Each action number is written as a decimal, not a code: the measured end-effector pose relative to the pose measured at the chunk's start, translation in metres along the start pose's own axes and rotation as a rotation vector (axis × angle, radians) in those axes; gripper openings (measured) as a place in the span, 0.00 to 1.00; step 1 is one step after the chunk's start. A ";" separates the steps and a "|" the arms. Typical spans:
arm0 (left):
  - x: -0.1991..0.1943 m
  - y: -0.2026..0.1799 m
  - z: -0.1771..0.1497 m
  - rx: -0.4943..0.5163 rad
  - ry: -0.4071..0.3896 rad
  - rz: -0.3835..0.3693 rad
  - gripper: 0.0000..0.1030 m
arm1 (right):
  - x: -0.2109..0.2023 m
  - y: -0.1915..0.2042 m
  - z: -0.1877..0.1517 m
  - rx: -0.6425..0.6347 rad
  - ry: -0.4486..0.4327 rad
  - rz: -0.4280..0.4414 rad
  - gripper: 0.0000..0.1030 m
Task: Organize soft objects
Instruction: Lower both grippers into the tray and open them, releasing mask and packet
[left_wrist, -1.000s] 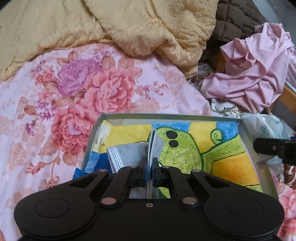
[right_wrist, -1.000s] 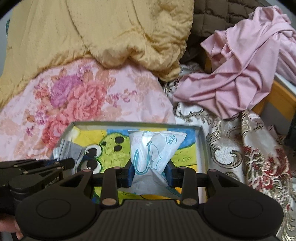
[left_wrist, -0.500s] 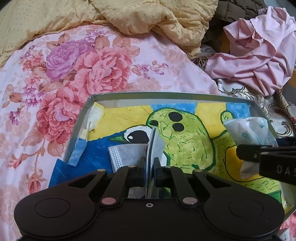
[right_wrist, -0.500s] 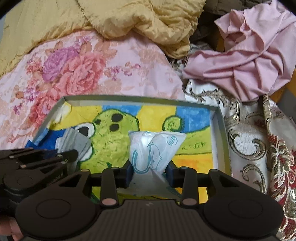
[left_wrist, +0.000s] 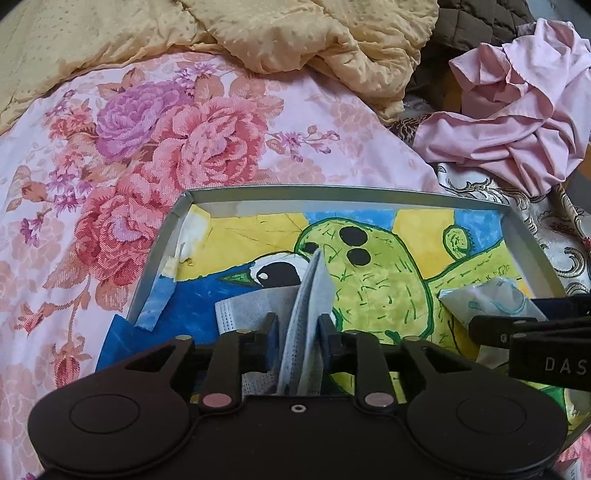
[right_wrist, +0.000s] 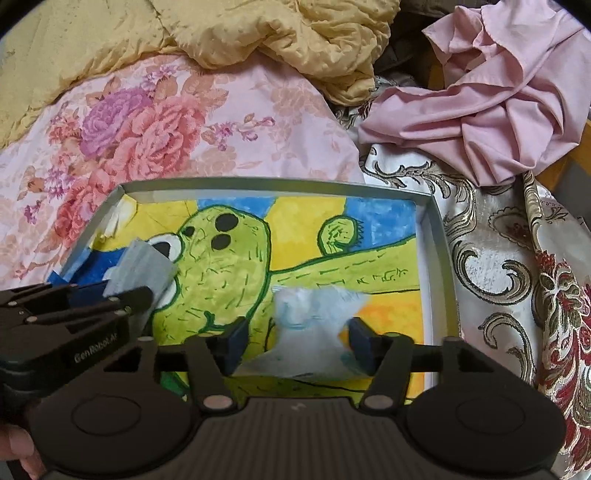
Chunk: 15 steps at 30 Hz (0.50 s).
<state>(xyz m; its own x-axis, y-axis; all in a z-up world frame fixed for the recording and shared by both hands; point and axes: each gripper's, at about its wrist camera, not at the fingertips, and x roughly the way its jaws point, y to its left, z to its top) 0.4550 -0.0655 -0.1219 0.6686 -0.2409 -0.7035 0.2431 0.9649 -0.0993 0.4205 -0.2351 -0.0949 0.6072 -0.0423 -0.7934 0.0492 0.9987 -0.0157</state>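
Observation:
A shallow grey tray (left_wrist: 332, 194) with a painted green cartoon inside lies on the floral bedsheet; it also shows in the right wrist view (right_wrist: 280, 182). My left gripper (left_wrist: 298, 328) has opened a little, and the folded grey face mask (left_wrist: 306, 295) stands loosely between its fingers over the tray's left part. My right gripper (right_wrist: 299, 338) is open wide. The clear plastic packet (right_wrist: 314, 325) lies blurred between its fingers on the tray's right part; the packet also shows in the left wrist view (left_wrist: 491, 299).
A yellow quilt (left_wrist: 295, 40) is bunched at the back. A crumpled pink cloth (right_wrist: 480, 92) lies at the back right on a brocade cover (right_wrist: 498, 258). The floral sheet (left_wrist: 110, 155) spreads to the left of the tray.
Both grippers moved forward over the tray. The right gripper opened and let go of the plastic packet. The left gripper's fingers spread apart around the mask.

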 end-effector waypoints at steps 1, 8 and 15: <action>-0.001 0.000 0.000 0.002 -0.003 0.002 0.39 | -0.002 0.000 0.000 0.003 -0.008 0.003 0.73; -0.016 0.010 -0.002 -0.034 -0.039 0.012 0.63 | -0.020 0.002 0.007 -0.006 -0.050 0.011 0.85; -0.040 0.017 -0.004 -0.059 -0.089 0.019 0.85 | -0.046 0.004 0.010 -0.026 -0.105 0.034 0.97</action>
<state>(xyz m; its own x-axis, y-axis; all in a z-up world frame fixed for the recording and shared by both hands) 0.4290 -0.0394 -0.0982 0.7333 -0.2281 -0.6405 0.1896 0.9733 -0.1295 0.4004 -0.2293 -0.0525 0.6881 -0.0101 -0.7256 0.0074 0.9999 -0.0068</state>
